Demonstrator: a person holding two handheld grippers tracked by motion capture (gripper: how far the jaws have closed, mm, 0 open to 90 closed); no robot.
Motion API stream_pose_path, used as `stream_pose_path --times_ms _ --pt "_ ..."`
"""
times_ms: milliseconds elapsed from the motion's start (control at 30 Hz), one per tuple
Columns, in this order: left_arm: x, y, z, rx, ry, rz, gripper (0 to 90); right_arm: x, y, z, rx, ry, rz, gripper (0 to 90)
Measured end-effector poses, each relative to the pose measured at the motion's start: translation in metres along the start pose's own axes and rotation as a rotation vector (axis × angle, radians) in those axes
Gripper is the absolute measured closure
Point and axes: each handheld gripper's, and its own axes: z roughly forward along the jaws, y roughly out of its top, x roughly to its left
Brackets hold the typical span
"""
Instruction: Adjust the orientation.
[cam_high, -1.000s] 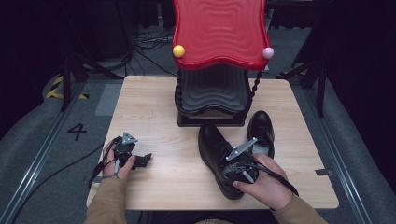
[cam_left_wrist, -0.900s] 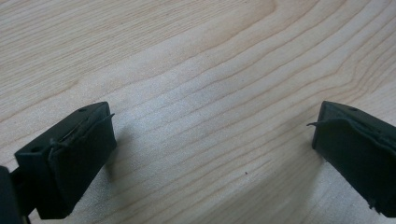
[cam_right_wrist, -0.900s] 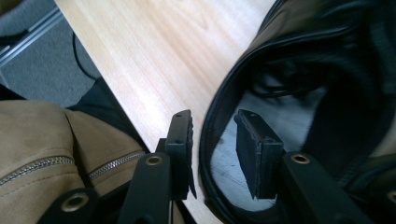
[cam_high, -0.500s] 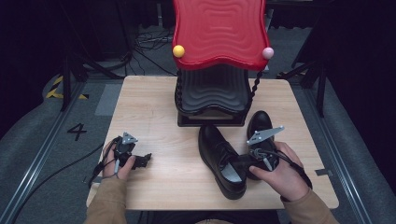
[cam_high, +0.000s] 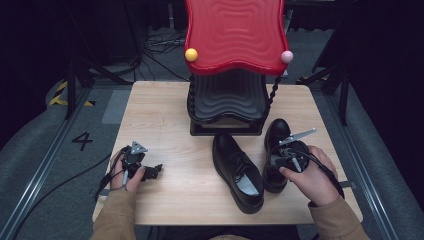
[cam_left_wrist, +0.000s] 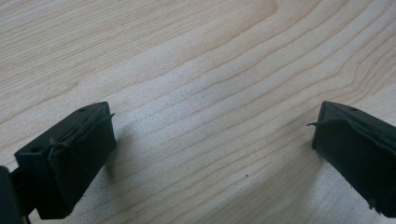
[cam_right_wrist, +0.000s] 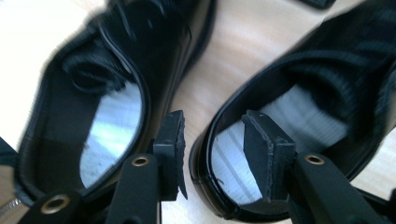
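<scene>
Wooden table, broad and pale, with a red wavy-topped rack standing at its far middle over a black ribbed base. Two black leather shoes just in front of that base, side by side and nearly touching: left shoe toward the table's middle, toe pointing at the person, right shoe beside it toward the table's right edge. Probably moderately heavy, stiff in sole and heel counter, softer at the tongue and laces; glossy leather likely slippery on the toe cap, so best taken at the collar wall near the heel, one jaw inside and one outside. Right gripper poised exactly so over the right shoe: jaws moderately parted, one pad inside above the pale insole, the other in the gap facing the left shoe, leather rim between them, not yet pinched as far as can be judged. Left gripper resting low on the table's near-left part, well apart from both shoes, jaws spread wide over bare wood, holding nothing. Hard to make out: the right shoe's heel under the hand in the high view, laces blurred in the right gripper view, exact contact of pads with leather unclear.
</scene>
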Motion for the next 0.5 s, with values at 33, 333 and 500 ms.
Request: stream_pose_path --times_ms 33,333,500 --pt "0.000 0.000 0.000 0.000 0.000 0.000 0.0 0.000 -0.001 0.004 0.032 -0.005 -0.004 58.3" --pt "0.000 0.000 0.000 -0.001 0.000 0.003 0.0 -0.001 -0.003 0.028 0.149 0.003 -0.009 63.0" --pt "0.000 0.000 0.000 -0.001 -0.001 0.001 0.0 0.002 -0.003 0.036 0.176 0.020 -0.020 73.3"
